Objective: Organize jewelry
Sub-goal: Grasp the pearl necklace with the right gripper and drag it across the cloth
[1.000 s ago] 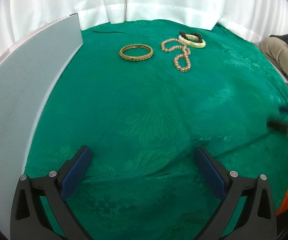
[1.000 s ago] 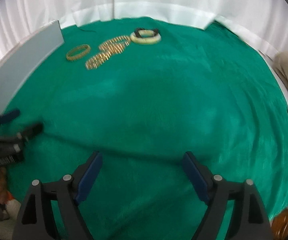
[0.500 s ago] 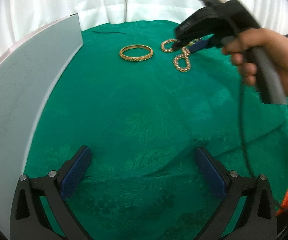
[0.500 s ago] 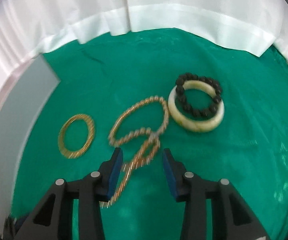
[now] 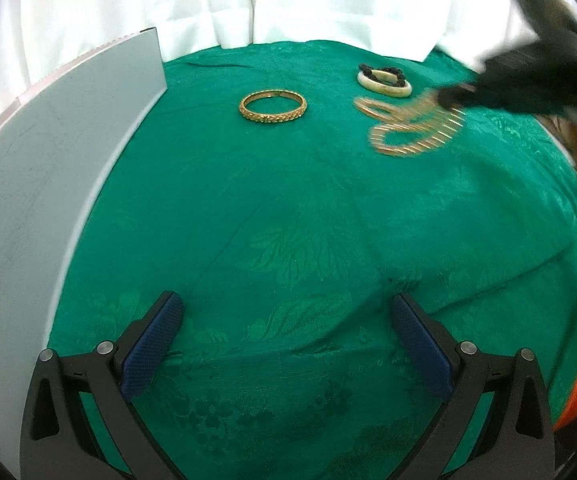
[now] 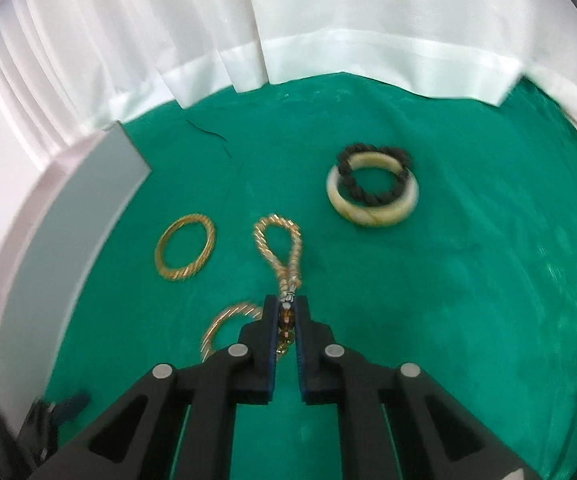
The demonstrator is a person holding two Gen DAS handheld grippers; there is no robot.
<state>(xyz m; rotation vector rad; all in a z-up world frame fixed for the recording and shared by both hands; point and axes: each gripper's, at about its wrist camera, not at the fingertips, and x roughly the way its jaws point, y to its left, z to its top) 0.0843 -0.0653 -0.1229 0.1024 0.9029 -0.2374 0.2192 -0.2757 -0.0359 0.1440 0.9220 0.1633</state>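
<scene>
A pearl necklace (image 6: 278, 246) lies on the green cloth, and my right gripper (image 6: 287, 305) is shut on its middle. In the left wrist view the necklace (image 5: 410, 130) is blurred under the right gripper (image 5: 454, 96). A gold bangle (image 6: 184, 253) lies left of it, also in the left wrist view (image 5: 273, 107). A cream bangle (image 6: 372, 196) with a black bead bracelet (image 6: 372, 176) on it lies at the back right, also in the left wrist view (image 5: 384, 80). My left gripper (image 5: 284, 334) is open and empty above the near cloth.
A grey board (image 5: 28, 184) stands along the left edge of the table, also in the right wrist view (image 6: 60, 232). White curtains (image 6: 288, 32) hang behind the table. The green tablecloth (image 5: 288, 208) has folds near the front right.
My right gripper has closed on the pearl necklace and dragged it to the right. The left gripper has not moved.
</scene>
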